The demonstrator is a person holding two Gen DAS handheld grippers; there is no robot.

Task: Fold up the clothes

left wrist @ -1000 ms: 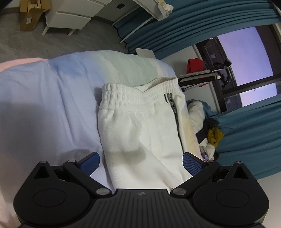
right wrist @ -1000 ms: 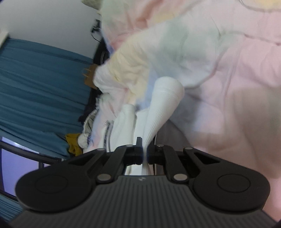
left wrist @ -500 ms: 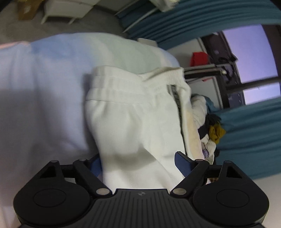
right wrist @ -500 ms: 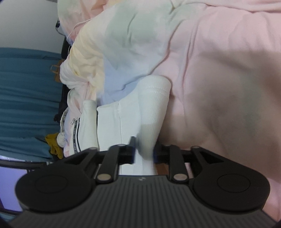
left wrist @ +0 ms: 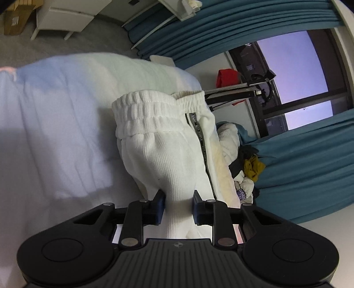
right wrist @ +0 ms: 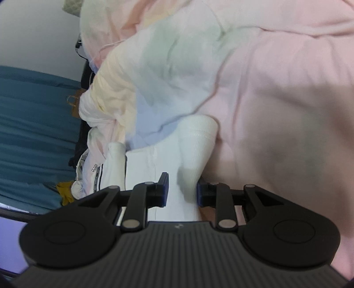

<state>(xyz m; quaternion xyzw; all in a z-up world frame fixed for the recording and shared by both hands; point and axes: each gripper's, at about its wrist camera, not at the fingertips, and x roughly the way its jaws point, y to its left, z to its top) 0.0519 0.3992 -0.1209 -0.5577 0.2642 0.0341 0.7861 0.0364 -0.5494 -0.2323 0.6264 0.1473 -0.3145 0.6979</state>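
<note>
White knit trousers point(left wrist: 163, 141) with an elastic waistband and a black side stripe lie on a pastel bedspread point(left wrist: 55, 115). My left gripper point(left wrist: 178, 207) is shut on a bunched fold of the trousers, below the waistband. In the right wrist view the ribbed cuff point(right wrist: 197, 141) of a trouser leg lies on the pink part of the bedspread point(right wrist: 276, 99). My right gripper point(right wrist: 182, 192) is partly open, its pads on either side of the leg and apart from the cloth.
A pile of mixed clothes point(left wrist: 245, 168) lies beyond the bed's right edge, by teal curtains point(left wrist: 309, 168) and a dark window. A white cabinet point(left wrist: 64, 15) and a cardboard box stand on the grey floor. Crumpled bedding point(right wrist: 115, 93) bunches at the right view's upper left.
My left gripper moved in and closed on the trousers, bunching the cloth. My right gripper opened from its shut grip on the trouser leg, which now lies on the bed.
</note>
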